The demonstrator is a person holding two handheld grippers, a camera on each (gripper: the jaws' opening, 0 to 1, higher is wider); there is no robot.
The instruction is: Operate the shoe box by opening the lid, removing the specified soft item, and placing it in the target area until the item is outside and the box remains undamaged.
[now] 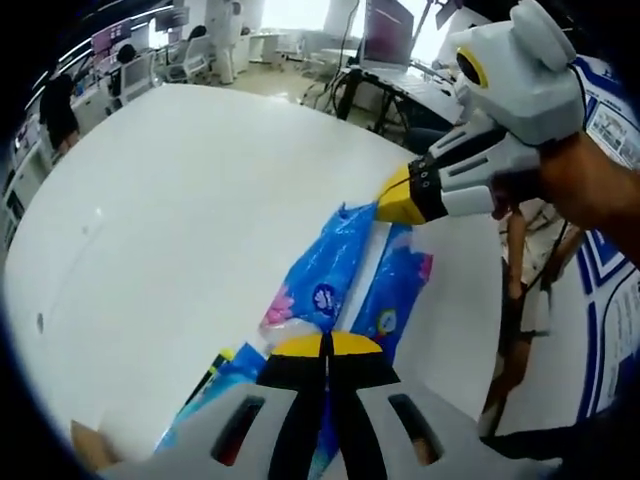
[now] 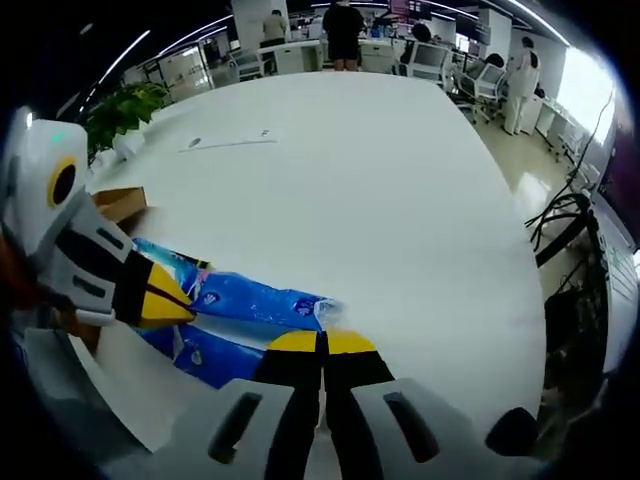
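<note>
Left hand-held gripper (image 1: 325, 345): I see my yellow-tipped jaws pressed together, pinching the near end of the blue printed plastic pack of soft tissues (image 1: 325, 275); it also comes into the right gripper view from the left (image 2: 165, 295)

Right hand-held gripper (image 2: 322, 343): jaws pressed together on the opposite end of the same pack (image 2: 255, 300); in the left gripper view it comes in from the right (image 1: 400, 197) with its yellow tip at the pack's far corner

Soft item: stretched between my two grippers, low over or on the white tabletop (image 1: 170, 220); I cannot tell whether it touches the surface

Shoe box: a brown cardboard corner (image 2: 120, 203) shows just beside the pack in the right gripper view; I take it for the box, but too little of it is visible to judge its lid or condition

Progress: I judge the lid opened and the item already out of the box, so the removal looks done

Left to do: set the pack down in the target area, which I cannot identify on the tabletop, then let go with both grippers

Surroundings: office desks with monitors (image 1: 385, 30) and people standing (image 2: 345, 30) beyond the tabletop
</note>
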